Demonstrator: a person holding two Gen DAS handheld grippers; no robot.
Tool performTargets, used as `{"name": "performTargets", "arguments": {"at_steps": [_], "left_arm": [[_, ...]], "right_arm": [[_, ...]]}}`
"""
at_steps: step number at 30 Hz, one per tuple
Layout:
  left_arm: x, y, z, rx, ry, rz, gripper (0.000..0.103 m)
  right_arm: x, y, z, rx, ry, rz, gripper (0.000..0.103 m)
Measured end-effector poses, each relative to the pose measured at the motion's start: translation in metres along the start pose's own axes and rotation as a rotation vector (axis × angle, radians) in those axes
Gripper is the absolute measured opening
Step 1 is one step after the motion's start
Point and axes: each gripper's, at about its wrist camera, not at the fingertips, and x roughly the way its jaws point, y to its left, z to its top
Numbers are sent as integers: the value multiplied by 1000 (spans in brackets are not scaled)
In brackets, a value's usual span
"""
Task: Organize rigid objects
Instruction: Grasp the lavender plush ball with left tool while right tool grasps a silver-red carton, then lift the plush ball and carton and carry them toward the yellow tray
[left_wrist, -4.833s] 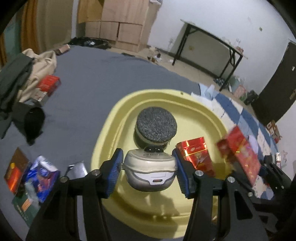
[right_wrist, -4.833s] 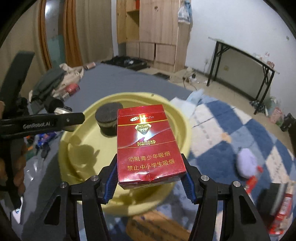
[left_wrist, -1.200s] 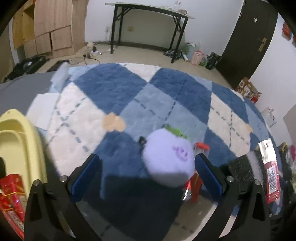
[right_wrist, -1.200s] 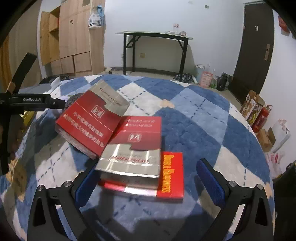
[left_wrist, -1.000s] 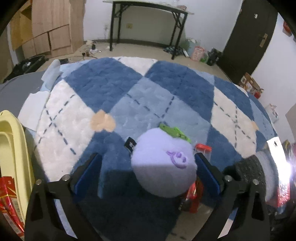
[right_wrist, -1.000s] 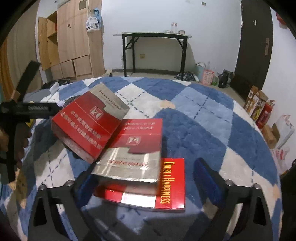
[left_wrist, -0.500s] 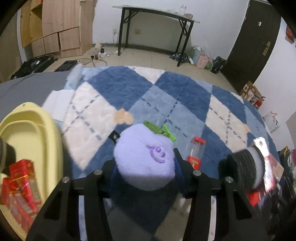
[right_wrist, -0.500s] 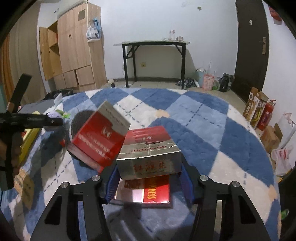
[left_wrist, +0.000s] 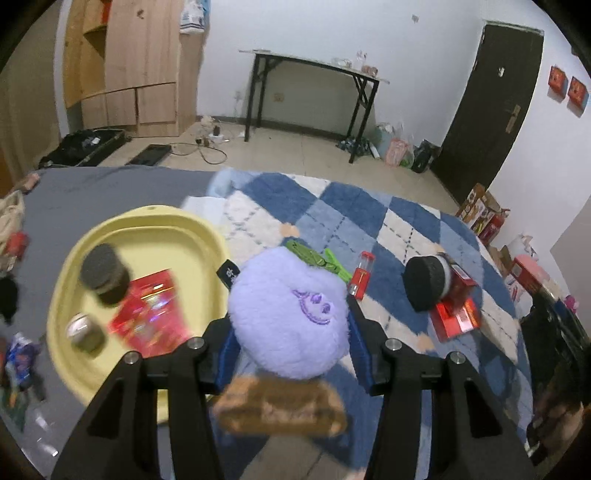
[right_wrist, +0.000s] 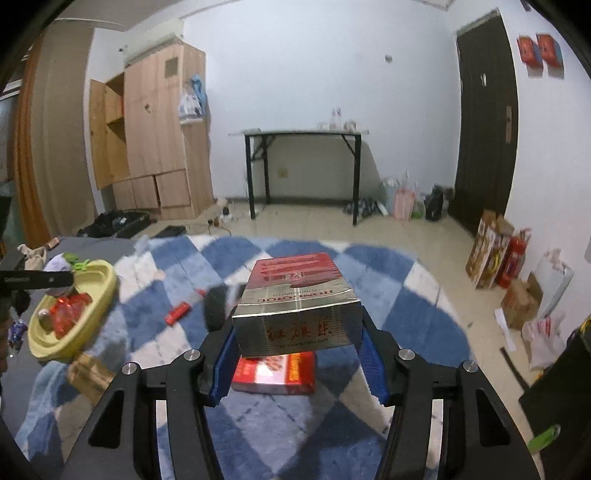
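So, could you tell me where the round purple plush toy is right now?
In the left wrist view, the round purple plush toy sits centre frame, gripped between the left gripper jaws above the blue checked rug, right of the yellow plastic basin.

purple plush toy (left_wrist: 291, 314) and red-silver carton (right_wrist: 297, 306), both lifted off rug.

A blue checked rug (left_wrist: 402, 229) carries a yellow tray (left_wrist: 207, 236) and red boxes (left_wrist: 456, 317).
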Motion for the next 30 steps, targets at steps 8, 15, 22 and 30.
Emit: {"name": "performTargets", "arguments": {"at_steps": [8, 15, 22, 30], "left_arm": [[-85, 21, -50, 38, -113, 63, 53], [-96, 18, -59, 5, -144, 38, 53], [-101, 21, -66, -8, -140, 26, 53], [-105, 30, -64, -59, -141, -9, 53]], "right_arm": [[-73, 14, -12, 50, -58, 33, 57], [-112, 23, -49, 88, -29, 31, 57], [-127, 36, -60, 17, 1, 8, 57], [-113, 49, -51, -21, 25, 25, 57]]}}
